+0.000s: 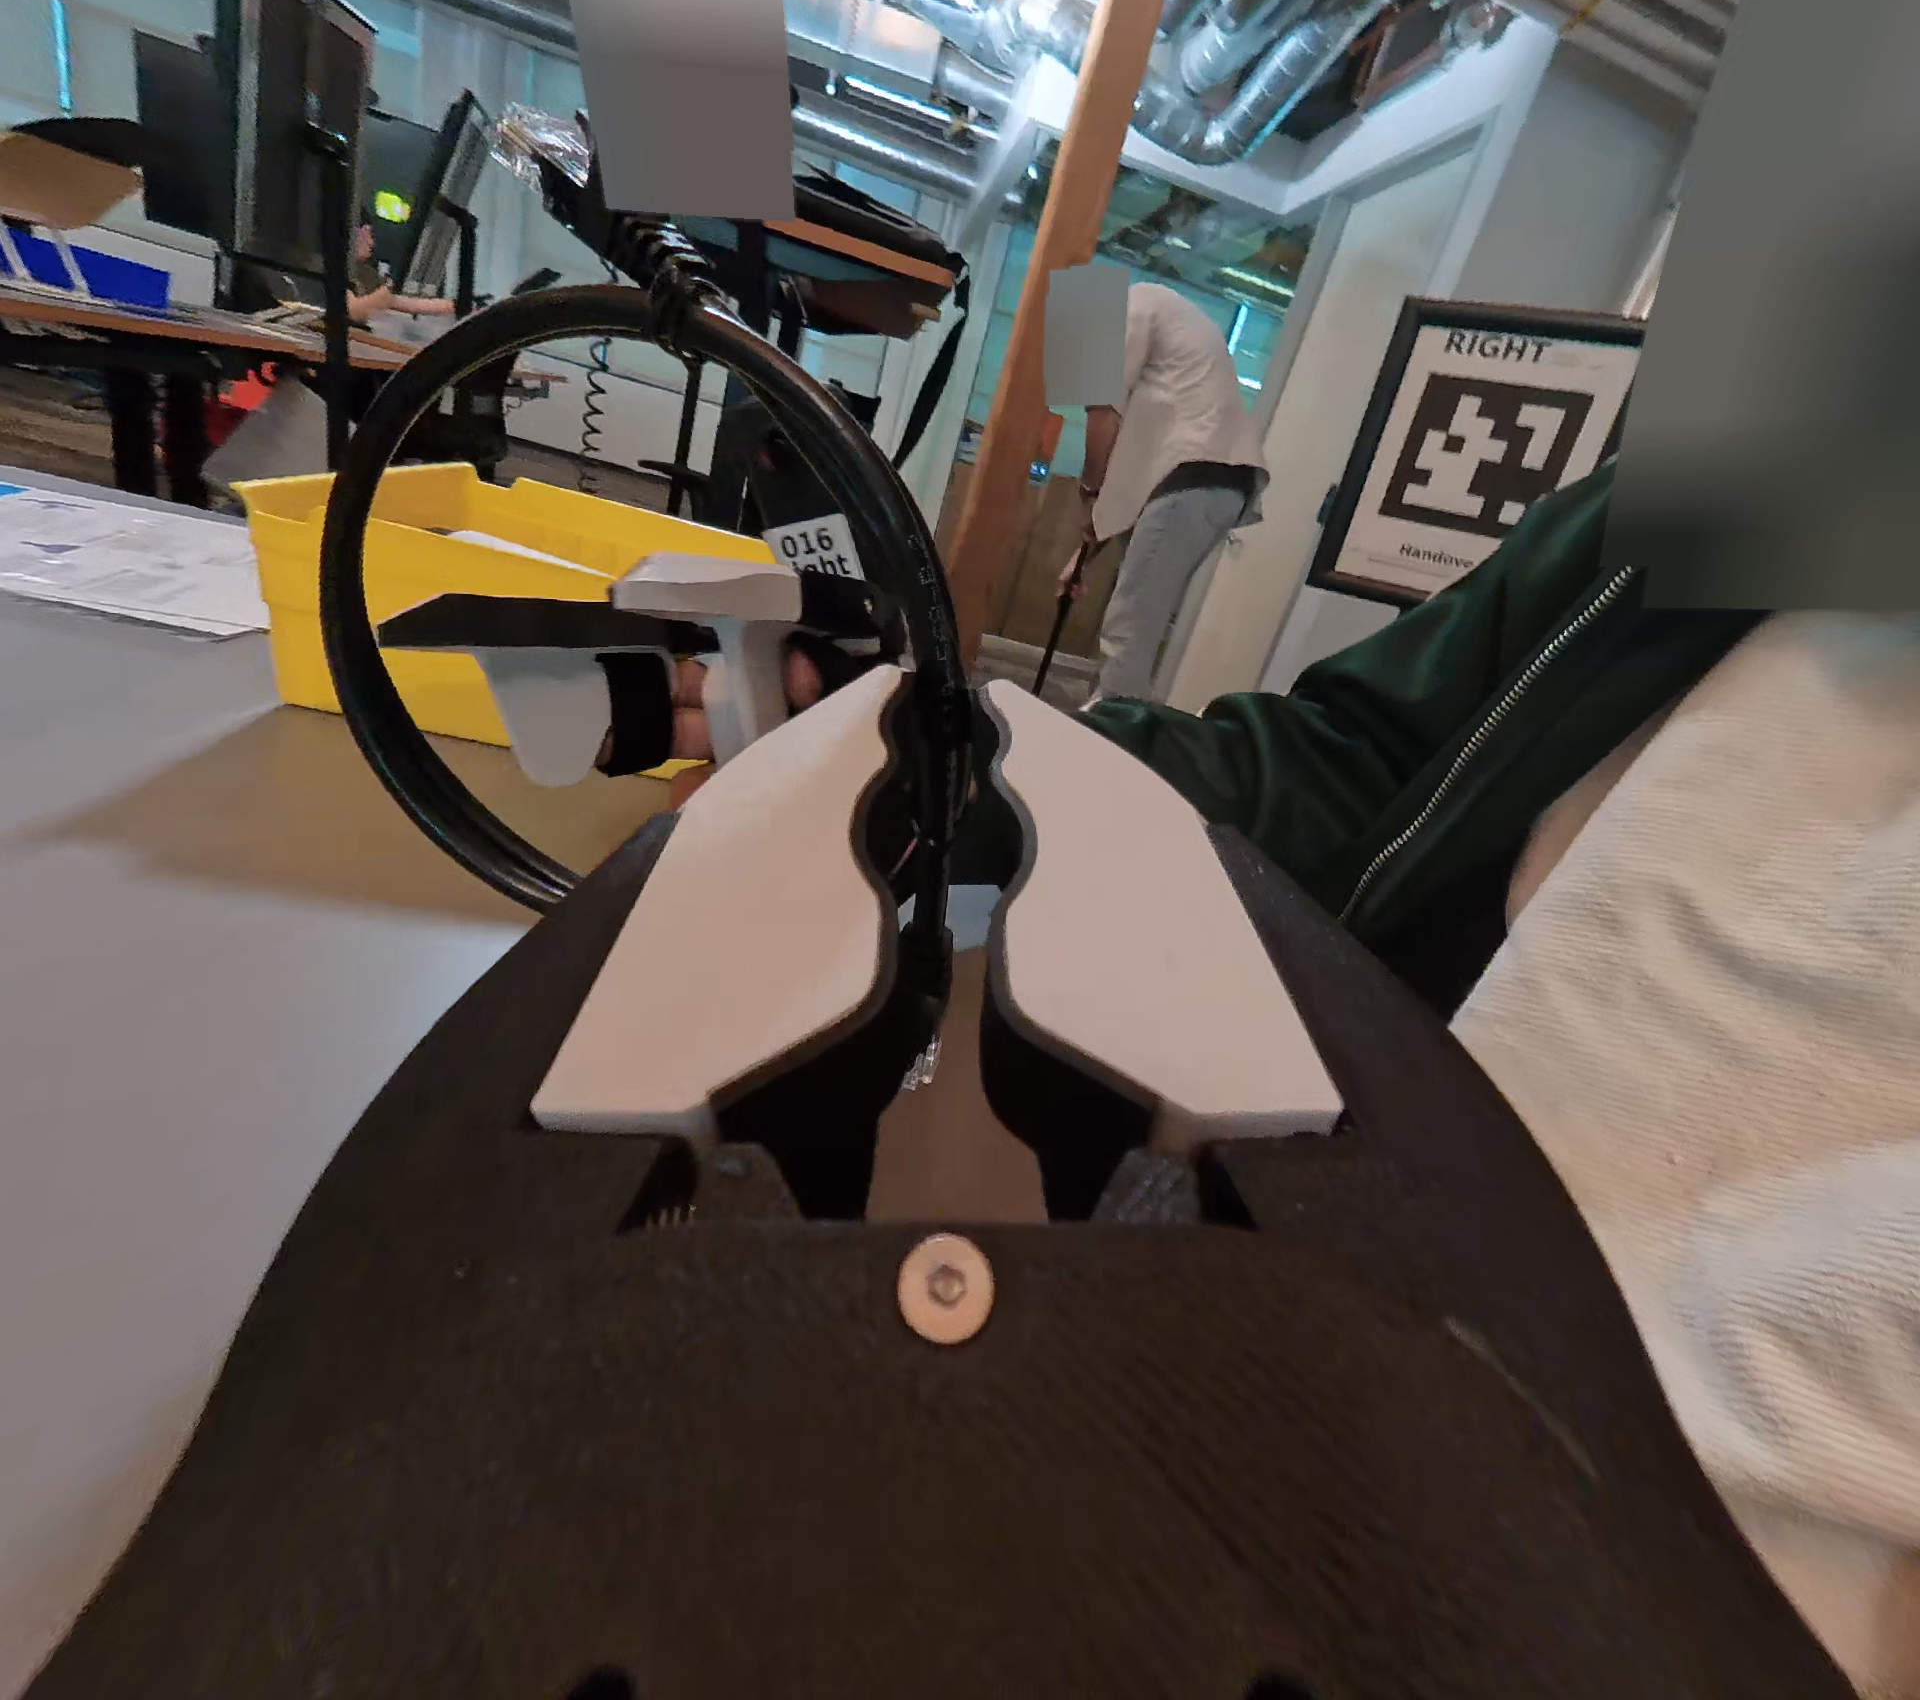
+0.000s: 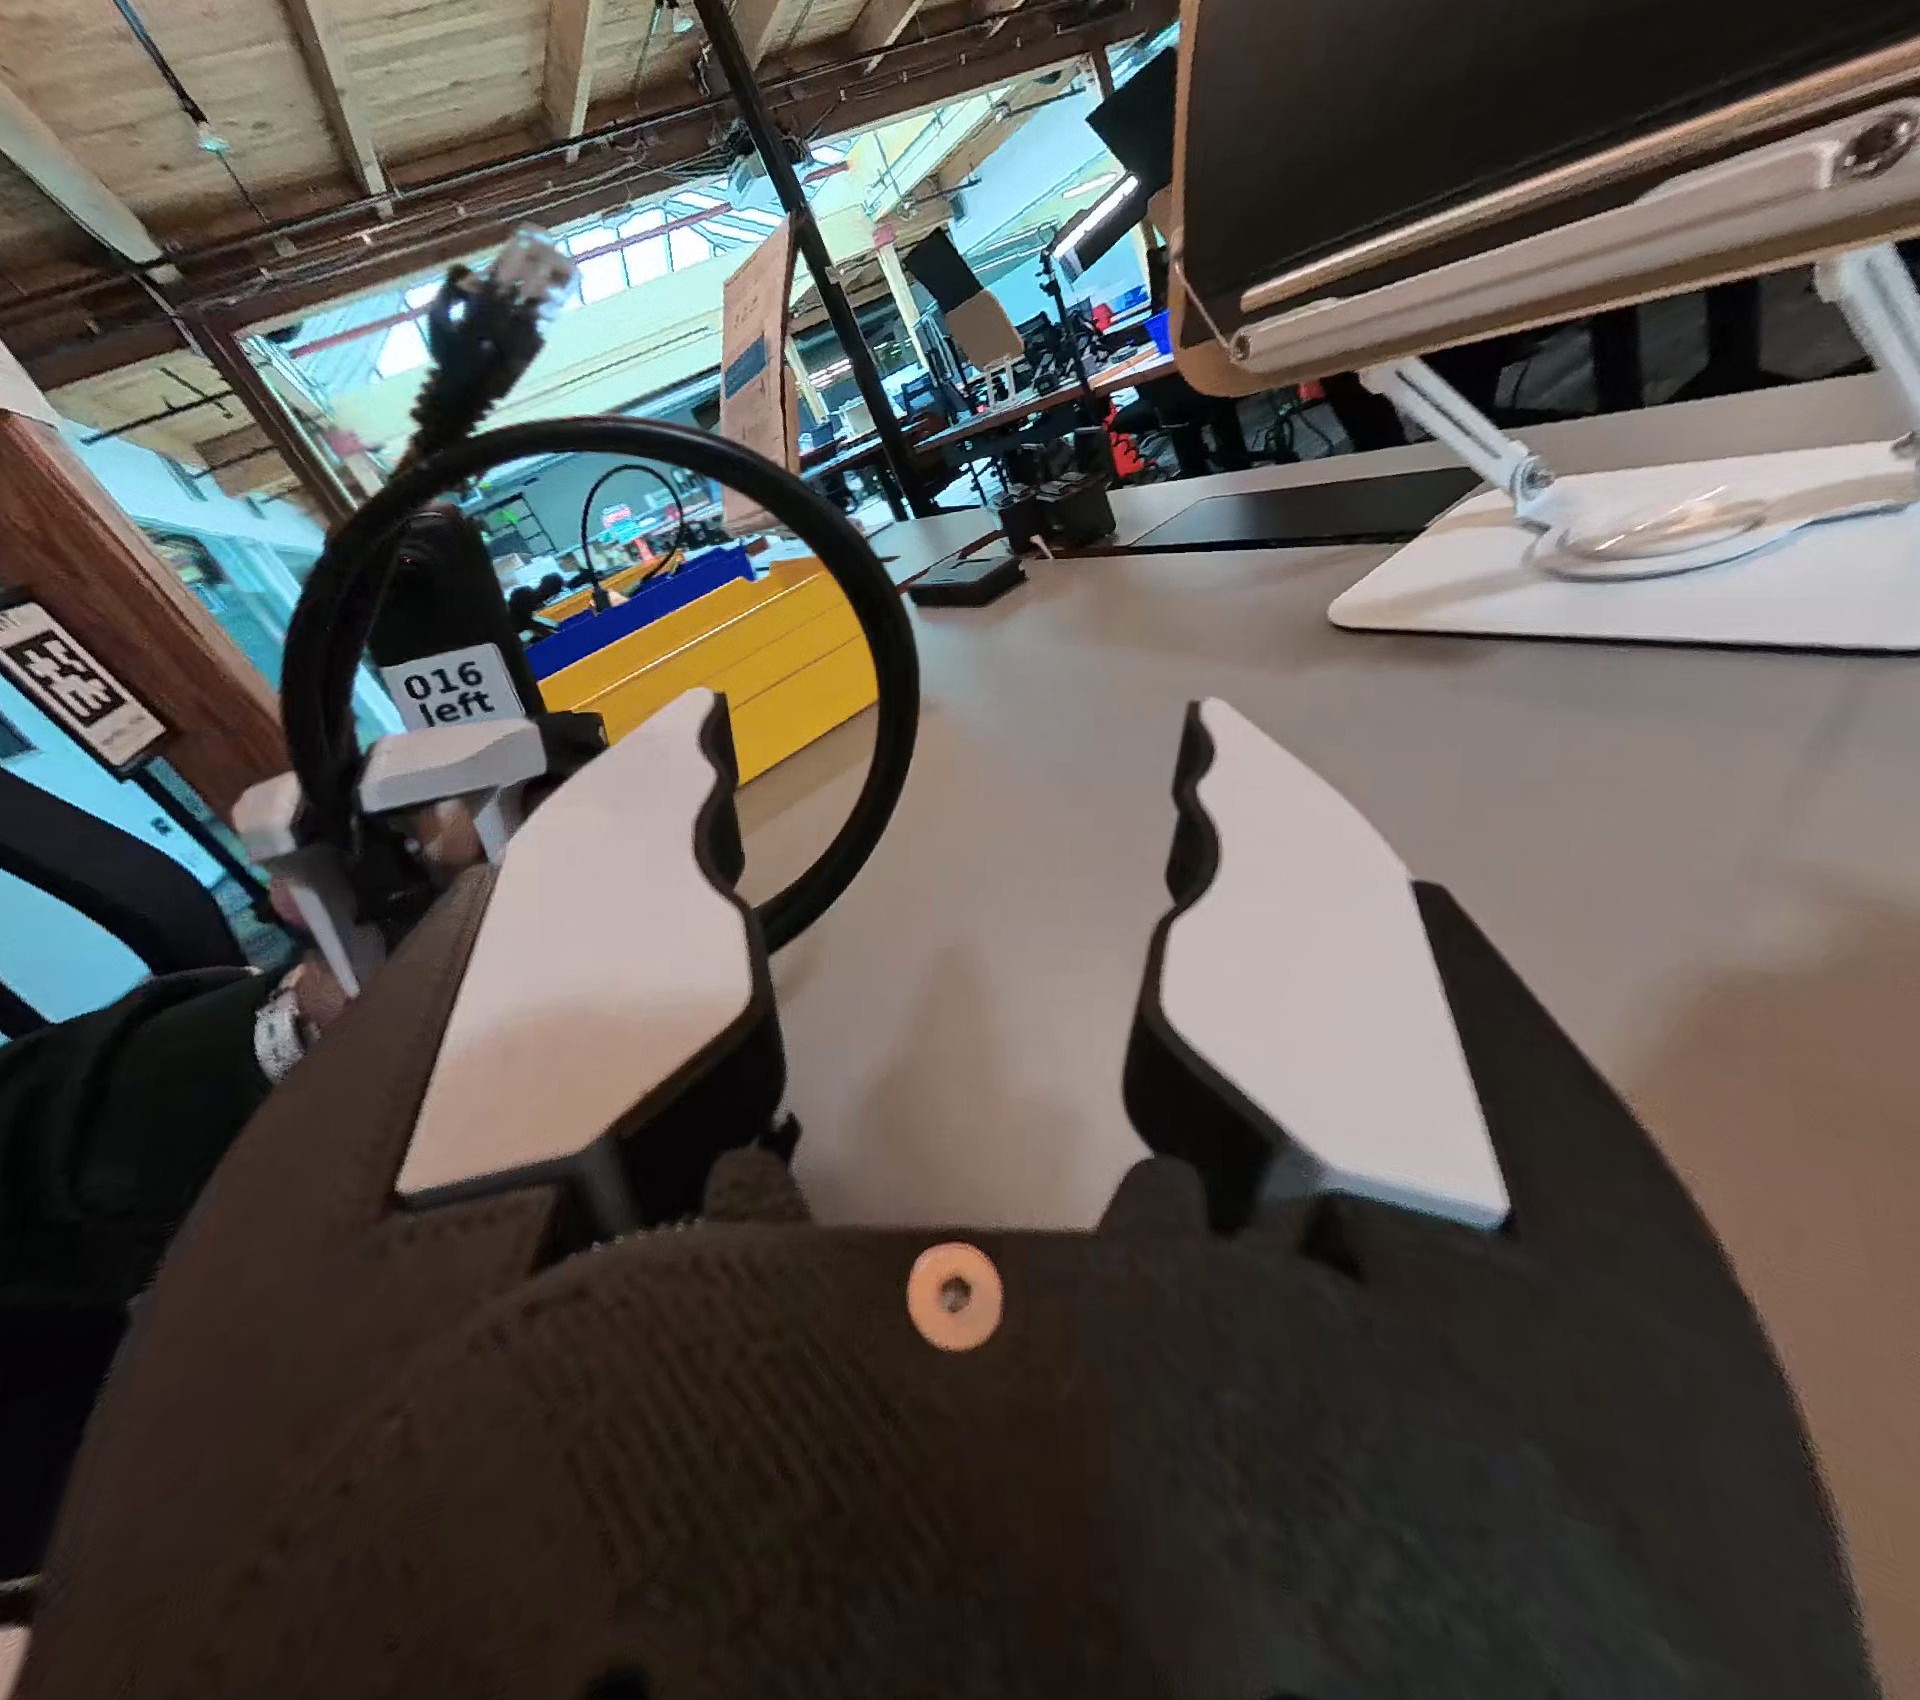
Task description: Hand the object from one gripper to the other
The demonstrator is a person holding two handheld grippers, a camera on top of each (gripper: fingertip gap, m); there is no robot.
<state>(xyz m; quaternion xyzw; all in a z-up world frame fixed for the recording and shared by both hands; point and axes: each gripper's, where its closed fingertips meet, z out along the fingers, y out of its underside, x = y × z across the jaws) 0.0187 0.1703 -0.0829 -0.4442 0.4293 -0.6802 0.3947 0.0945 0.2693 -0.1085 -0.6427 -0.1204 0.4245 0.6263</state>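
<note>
So the left gripper (image 1: 940, 694) is clamped on the right side of the coiled black cable (image 1: 353, 549), held up above the table (image 2: 1299, 715), and the right gripper (image 2: 951, 751) gapes empty just beside it: slide onto the loop's free arc, clear of the plug (image 2: 535, 268), then close before the left lets go

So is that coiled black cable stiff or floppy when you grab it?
Probably springy rather than limp: the cable keeps a round loop in the air while the left gripper pinches one side. Likely light, since one pinch carries it. Its plug end sticks up, so it may wobble.
</note>
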